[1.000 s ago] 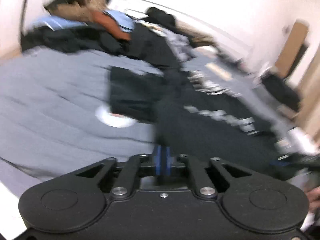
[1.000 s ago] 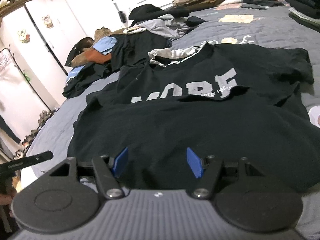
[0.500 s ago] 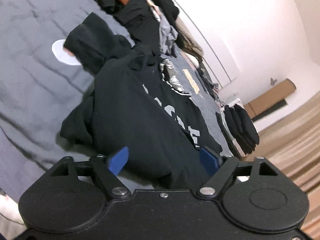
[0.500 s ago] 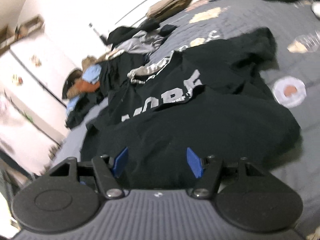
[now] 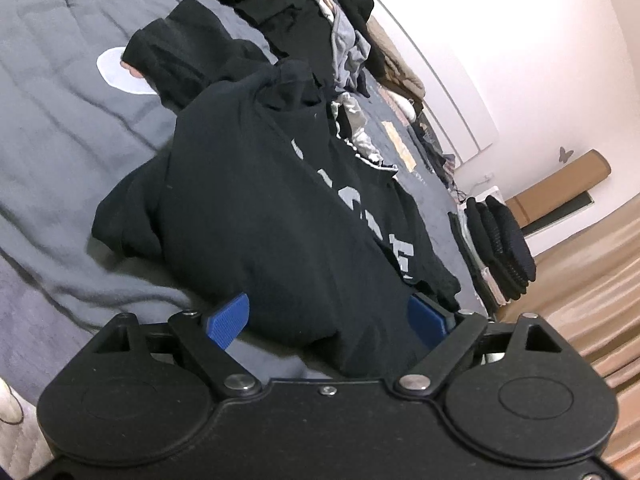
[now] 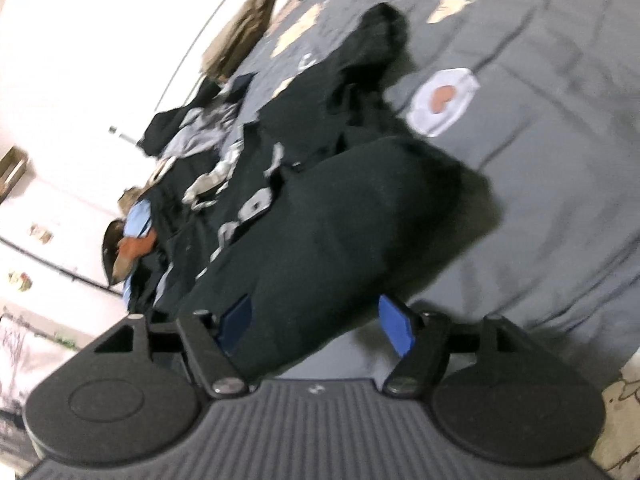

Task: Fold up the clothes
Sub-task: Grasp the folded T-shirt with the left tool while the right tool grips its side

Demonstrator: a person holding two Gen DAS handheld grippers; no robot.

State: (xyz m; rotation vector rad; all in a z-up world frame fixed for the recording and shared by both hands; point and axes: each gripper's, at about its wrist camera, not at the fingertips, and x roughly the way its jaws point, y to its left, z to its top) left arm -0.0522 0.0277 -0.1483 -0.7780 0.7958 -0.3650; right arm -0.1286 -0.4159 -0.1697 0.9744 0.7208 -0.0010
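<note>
Bedding (image 5: 60, 92) in grey is spread beyond both sets of fingers, and on it a black T-shirt (image 5: 256, 208) with pale lettering is laid out, its lower part doubled up over the print so that only a few letters are shown. Ahead of the left fingers a sleeve is seen bunched and turned under itself; ahead of the right fingers the other sleeve (image 6: 376, 36) is seen rumpled at the far end. Past the shirt, an unsorted heap of clothes (image 5: 320, 12) is piled, and off to the right of the left fingers a stack of dark folded items (image 5: 500, 240) is kept.

Left gripper (image 5: 334, 316) is held wide, the near fold of cloth lying between its blue pads but not pinched. Right gripper (image 6: 318, 320) is likewise held wide, cloth bulging between the pads with nothing clamped; that view is smeared by motion, so contact cannot be confirmed.

Risks are judged as follows. If the pads are closed on the thick bulge, several layers may be caught at once and the doubled part dragged askew. If only the top layer is taken, the fold may be peeled open. The grey cover beneath could be pinched along with the hem. With the sleeves left crumpled, any fold made over them would be lumpy and uneven
</note>
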